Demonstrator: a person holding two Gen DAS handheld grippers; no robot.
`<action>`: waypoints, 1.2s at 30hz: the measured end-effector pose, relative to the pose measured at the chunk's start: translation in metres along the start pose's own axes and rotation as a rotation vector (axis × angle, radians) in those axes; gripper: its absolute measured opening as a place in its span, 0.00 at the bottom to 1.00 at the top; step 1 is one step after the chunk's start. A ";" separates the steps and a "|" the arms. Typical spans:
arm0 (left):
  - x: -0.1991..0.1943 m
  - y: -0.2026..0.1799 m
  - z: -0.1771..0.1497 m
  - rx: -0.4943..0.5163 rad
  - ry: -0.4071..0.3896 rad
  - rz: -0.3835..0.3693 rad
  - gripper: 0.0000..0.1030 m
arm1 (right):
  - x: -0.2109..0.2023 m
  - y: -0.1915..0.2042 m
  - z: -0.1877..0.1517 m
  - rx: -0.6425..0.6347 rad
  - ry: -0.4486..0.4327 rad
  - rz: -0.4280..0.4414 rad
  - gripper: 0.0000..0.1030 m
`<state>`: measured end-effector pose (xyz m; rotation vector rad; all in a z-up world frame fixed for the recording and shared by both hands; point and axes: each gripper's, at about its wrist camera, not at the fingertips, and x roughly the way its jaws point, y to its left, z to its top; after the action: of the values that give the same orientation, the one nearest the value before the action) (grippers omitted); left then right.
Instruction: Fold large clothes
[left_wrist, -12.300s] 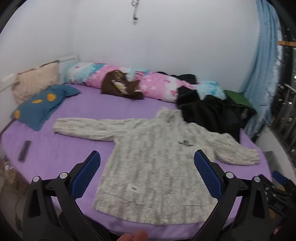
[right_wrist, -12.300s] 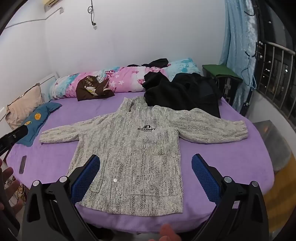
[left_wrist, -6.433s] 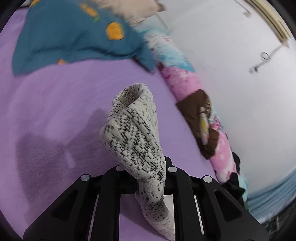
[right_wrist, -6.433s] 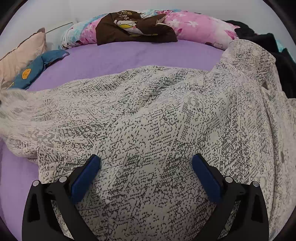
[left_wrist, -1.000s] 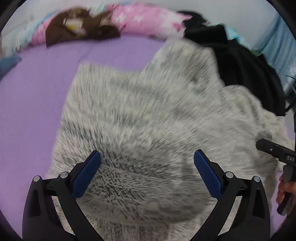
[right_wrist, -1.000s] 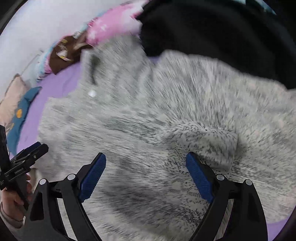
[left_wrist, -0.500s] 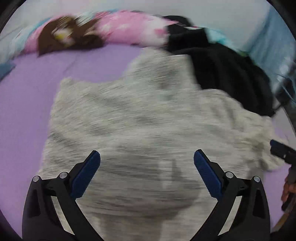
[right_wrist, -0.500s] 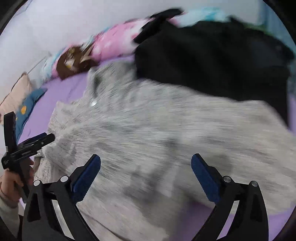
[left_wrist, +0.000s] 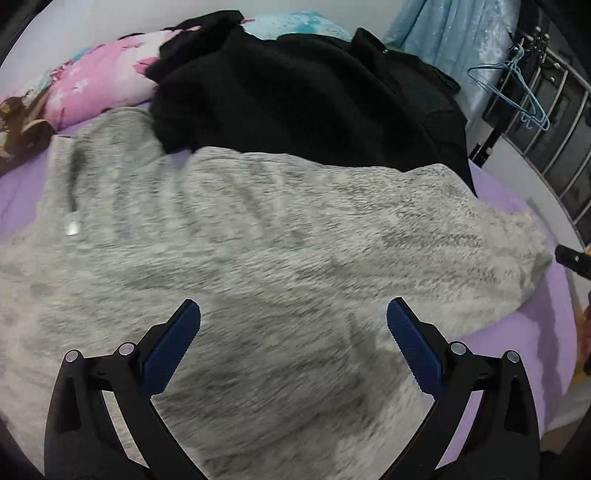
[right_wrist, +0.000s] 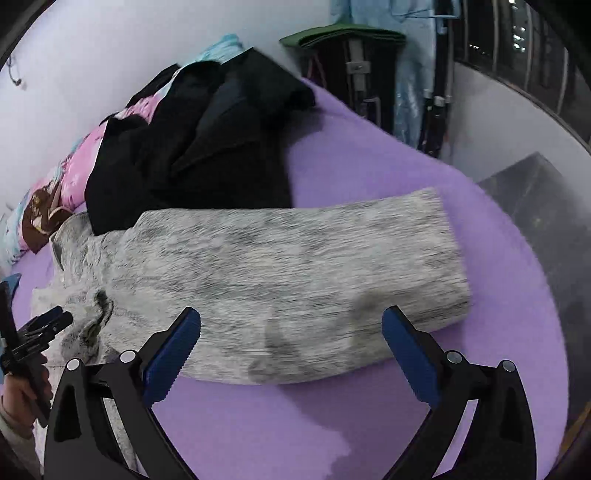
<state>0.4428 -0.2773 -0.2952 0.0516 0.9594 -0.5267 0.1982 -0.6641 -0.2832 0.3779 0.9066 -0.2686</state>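
A grey-white knit hoodie (left_wrist: 258, 236) lies on the purple bed (right_wrist: 369, 173), its left sleeve folded in over the body. Its right sleeve (right_wrist: 314, 258) stretches out flat toward the bed's right side. My left gripper (left_wrist: 293, 339) is open and empty, just above the hoodie's body. My right gripper (right_wrist: 291, 343) is open and empty, above the right sleeve near its cuff end (right_wrist: 447, 258). The left gripper also shows at the left edge of the right wrist view (right_wrist: 40, 328). The right gripper's tip shows at the right edge of the left wrist view (left_wrist: 574, 258).
A pile of black clothes (left_wrist: 314, 92) lies behind the hoodie, touching its shoulder. A pink floral bolster (left_wrist: 99, 85) and a brown garment (right_wrist: 40, 218) lie along the wall. A blue curtain (left_wrist: 454, 33), hangers (left_wrist: 517, 85) and a window railing stand to the right.
Both grippers swung right, from over the hoodie's body toward its right sleeve. Both stayed open and empty. The hoodie has not visibly moved.
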 end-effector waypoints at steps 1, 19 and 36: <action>0.005 -0.003 0.002 -0.001 0.002 -0.003 0.94 | -0.001 -0.010 0.000 0.008 -0.001 -0.001 0.94; 0.078 -0.017 -0.004 -0.004 0.072 -0.036 0.94 | 0.032 -0.059 0.019 -0.008 0.008 -0.036 0.94; 0.105 -0.039 -0.016 0.029 0.087 -0.002 0.95 | 0.048 -0.075 0.018 -0.005 0.054 -0.085 0.92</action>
<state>0.4616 -0.3498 -0.3803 0.1008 1.0366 -0.5435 0.2107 -0.7425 -0.3269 0.3439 0.9780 -0.3350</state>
